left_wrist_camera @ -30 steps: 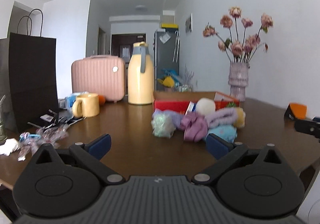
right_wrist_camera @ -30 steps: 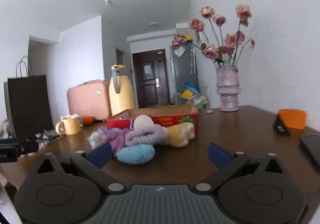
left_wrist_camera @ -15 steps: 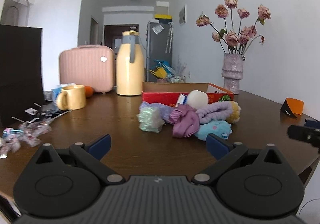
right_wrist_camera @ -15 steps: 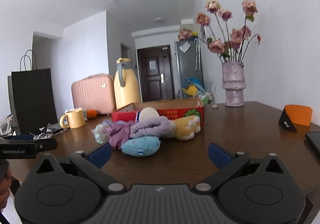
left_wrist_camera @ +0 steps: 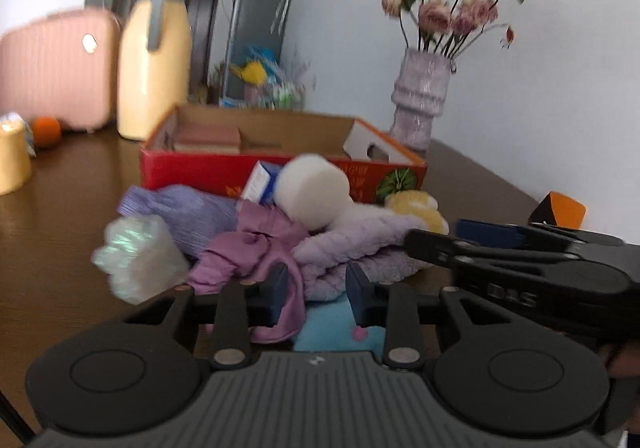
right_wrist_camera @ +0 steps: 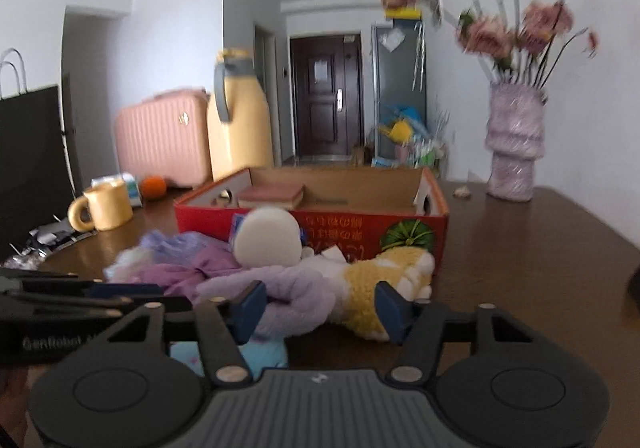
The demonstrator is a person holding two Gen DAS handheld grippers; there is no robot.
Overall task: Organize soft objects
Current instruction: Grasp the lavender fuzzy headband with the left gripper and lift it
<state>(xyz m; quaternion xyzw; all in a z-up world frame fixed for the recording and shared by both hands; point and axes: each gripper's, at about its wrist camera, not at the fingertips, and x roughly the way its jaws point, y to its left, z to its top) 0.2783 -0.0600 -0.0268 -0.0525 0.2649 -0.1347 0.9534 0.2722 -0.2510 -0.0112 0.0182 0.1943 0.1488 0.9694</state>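
Pile of soft stuff (left_wrist_camera: 280, 244) sits on the desk (left_wrist_camera: 52, 216) right up against the front wall of the red cardboard box (left_wrist_camera: 192, 168), still outside it: a purple satin cloth (left_wrist_camera: 256, 244), a fluffy lavender headband (right_wrist_camera: 288, 284), a white foam ball (left_wrist_camera: 314, 190) on top, a yellow plush (right_wrist_camera: 384, 272) at the right end, an iridescent scrunchie (left_wrist_camera: 136, 256) at the left end, and a light-blue plush (left_wrist_camera: 332, 332) at the near edge of the heap. Left gripper (left_wrist_camera: 314, 294) has its claw narrowed around a hanging fold of the purple cloth, though whether the pads actually bite can't be told from the blur. Right gripper (right_wrist_camera: 318, 306) is spread about halfway, straddling the headband and the yellow plush without pinching either. Everything's tangled, so lifting the cloth would probably drag the headband and tip the ball off, and it could roll toward the desk edge. Both grippers are crowded into the same spot, so they might bump. Behind the box: yellow thermos (right_wrist_camera: 236, 120), pink case (right_wrist_camera: 164, 140), mug (right_wrist_camera: 106, 206), orange (right_wrist_camera: 154, 187), and a flower vase (right_wrist_camera: 514, 148) toward the far right corner that a wide swing could clip.
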